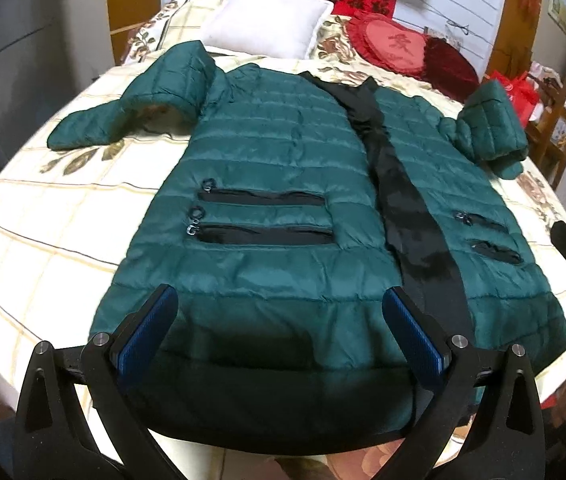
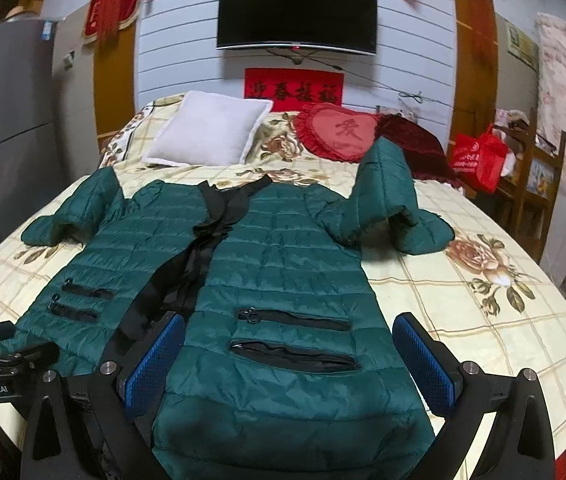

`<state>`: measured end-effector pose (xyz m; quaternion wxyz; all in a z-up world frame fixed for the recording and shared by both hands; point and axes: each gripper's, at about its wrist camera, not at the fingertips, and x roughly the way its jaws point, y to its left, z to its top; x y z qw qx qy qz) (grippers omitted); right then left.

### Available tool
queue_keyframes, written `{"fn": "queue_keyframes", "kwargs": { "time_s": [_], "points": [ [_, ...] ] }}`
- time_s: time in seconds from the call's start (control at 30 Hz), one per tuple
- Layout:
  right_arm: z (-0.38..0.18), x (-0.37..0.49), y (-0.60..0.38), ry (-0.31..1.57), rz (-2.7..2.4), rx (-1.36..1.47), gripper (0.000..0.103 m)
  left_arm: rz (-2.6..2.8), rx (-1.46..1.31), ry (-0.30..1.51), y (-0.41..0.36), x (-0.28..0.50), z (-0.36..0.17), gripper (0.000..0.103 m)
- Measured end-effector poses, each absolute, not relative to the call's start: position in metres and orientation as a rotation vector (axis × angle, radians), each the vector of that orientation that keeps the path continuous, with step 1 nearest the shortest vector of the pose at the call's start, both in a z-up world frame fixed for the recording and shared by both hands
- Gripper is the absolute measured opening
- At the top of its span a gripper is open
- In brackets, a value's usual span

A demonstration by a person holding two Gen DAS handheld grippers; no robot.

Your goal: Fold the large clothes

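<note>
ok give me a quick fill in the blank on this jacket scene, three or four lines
1. The green jacket lies spread out on the ____.
2. Down its front runs a ____ strip.
3. Both the left gripper and the right gripper have their blue-padded fingers ____.
4. The square pillow near the wall is ____.

Missing words: bed; black; open; white

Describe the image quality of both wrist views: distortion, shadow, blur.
Left wrist view: strong fisheye bending of the bed, dark vignette corners, deep shadow on the jacket hem beneath the left claw. Right wrist view: same barrel distortion, wall television curved, right claw sharp, room edges soft.
</note>
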<state>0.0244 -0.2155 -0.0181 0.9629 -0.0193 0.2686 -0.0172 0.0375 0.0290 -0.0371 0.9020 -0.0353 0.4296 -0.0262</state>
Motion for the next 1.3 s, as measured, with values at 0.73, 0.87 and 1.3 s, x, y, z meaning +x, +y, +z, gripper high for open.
{"fn": "queue_keyframes", "kwargs": {
  "time_s": [0.73, 0.87, 1.3],
  "points": [
    [-0.021, 0.027, -0.22, 0.556, -0.025, -0.001, 0.103, -0.051, -0.047, 0.838, 0.026, 0.038, -0.032, 0.103],
    [-0.022, 0.027, -0.219, 0.563, -0.023, 0.006, 0.103, -0.033, -0.004, 0.804, 0.026, 0.037, -0.026, 0.103],
    [-0.024, 0.03, -0.213, 0.579, -0.026, -0.021, 0.103, -0.028, -0.007, 0.817, 0.027, 0.041, -0.027, 0.103]
  ]
}}
